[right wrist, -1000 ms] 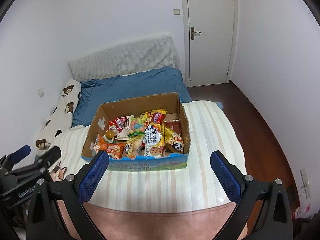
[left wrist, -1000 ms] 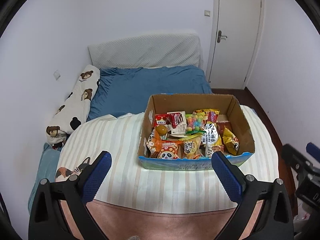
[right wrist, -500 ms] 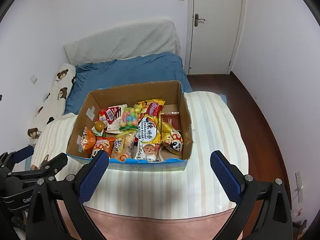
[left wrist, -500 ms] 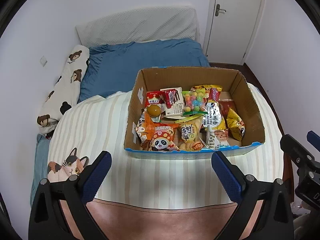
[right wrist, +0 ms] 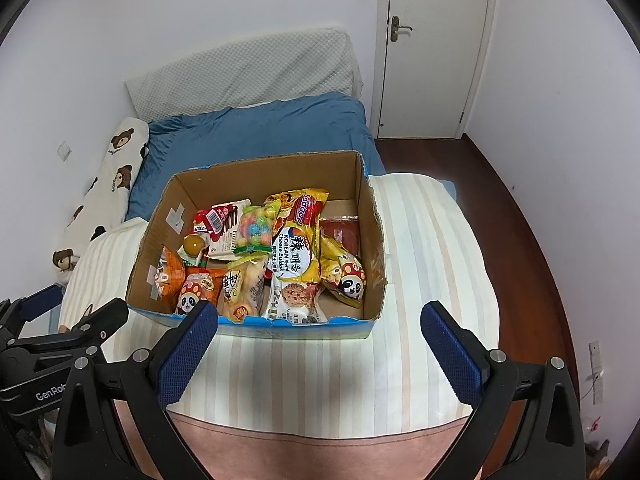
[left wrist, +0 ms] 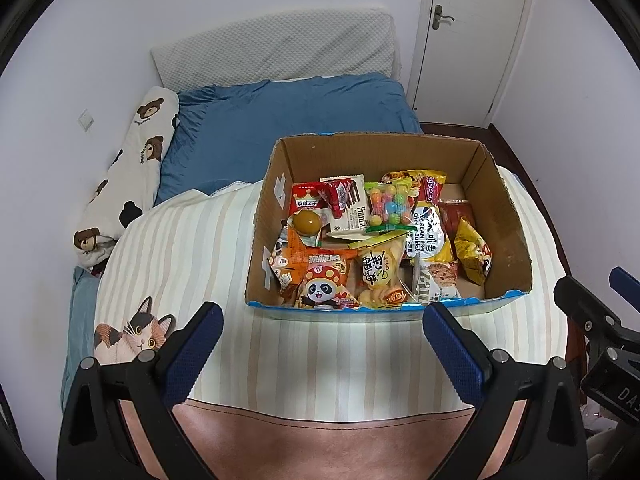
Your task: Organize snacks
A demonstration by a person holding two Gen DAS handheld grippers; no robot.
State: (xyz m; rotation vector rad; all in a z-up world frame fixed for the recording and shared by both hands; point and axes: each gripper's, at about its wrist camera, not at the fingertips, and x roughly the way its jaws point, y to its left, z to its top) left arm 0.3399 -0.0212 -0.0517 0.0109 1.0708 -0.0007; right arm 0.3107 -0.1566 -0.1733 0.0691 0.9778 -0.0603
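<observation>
An open cardboard box with a blue front edge sits on a striped blanket. It holds several snack packs: a panda pack, a Korean Cheese Buldak pack, a bag of coloured candy balls and a round yellow jelly cup. My left gripper is open and empty, just short of the box's front. My right gripper is open and empty at the box's front edge. Each gripper shows at the edge of the other's view.
The striped blanket covers the near bed, with a cat print at the left. Behind are a blue sheet, a bear-print pillow, a white padded headboard and a shut door. Wooden floor lies to the right.
Both grippers have moved forward and tilted down toward the box, which now looks larger and nearer. Both stay open and empty. The snacks have not moved.
</observation>
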